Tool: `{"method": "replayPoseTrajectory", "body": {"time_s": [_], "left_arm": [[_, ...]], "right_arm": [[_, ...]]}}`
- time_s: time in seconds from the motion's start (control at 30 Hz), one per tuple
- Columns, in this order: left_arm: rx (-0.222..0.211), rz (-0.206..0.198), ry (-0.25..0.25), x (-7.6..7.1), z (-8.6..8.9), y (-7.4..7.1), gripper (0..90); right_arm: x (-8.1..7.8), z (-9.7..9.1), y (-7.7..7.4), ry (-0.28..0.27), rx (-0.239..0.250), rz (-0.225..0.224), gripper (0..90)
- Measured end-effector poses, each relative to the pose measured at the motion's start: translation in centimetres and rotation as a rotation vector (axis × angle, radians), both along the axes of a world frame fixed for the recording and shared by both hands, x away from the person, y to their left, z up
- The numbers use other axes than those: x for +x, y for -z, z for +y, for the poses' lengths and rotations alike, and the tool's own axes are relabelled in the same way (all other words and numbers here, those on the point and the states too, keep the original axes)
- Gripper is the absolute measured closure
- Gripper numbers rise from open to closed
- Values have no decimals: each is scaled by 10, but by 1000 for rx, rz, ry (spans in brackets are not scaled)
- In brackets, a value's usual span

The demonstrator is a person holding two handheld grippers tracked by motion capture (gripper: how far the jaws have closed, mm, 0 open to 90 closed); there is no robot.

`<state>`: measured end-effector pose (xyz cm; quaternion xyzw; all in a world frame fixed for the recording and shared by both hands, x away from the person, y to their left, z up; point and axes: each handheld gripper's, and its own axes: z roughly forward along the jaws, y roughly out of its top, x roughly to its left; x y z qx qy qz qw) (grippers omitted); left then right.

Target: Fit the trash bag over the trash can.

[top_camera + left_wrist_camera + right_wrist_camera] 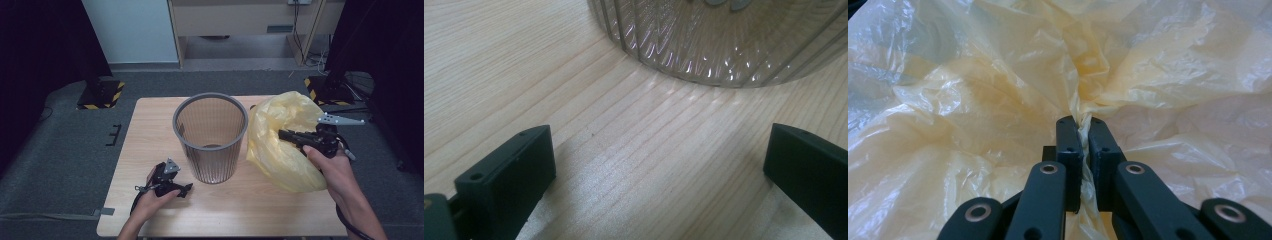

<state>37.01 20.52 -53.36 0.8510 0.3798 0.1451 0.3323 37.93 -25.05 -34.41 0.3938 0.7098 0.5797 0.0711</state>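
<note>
A grey ribbed waste bin [210,134] stands upright in the middle of the wooden table [150,120]. To its right a crumpled yellow plastic bag [280,145] billows on the table. My right gripper [284,134] is shut on a fold of the yellow bag [998,100], the film pinched between its fingertips [1069,135]. My left gripper [186,190] rests low by the table's front left, open, with bare wood between its jaws. The bin's base [724,45] lies just ahead of the left gripper [659,160].
Dark curtains flank the table on both sides. Two stand bases with yellow-black tape [101,94] sit on the grey floor behind the table. A wooden desk [240,20] stands at the back.
</note>
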Motion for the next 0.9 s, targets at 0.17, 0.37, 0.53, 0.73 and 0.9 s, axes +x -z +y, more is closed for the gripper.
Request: {"method": "replayPoseTrajectory", "body": {"time_s": [0.17,0.37,0.53,0.73,0.9], "left_arm": [[0,0,0,0,0,0,0],[1,1,0,0,0,0,0],[1,1,0,0,0,0,0],[1,-1,0,0,0,0,0],[2,-1,0,0,0,0,0]], "right_arm": [[-2,8,-13,-17,-6,-17,863],[-1,22,-28,-39,-14,-38,863],[2,35,-37,-55,-20,-48,863],[9,50,-45,-73,-28,-54,863],[15,66,-53,-93,-51,-59,862]]}}
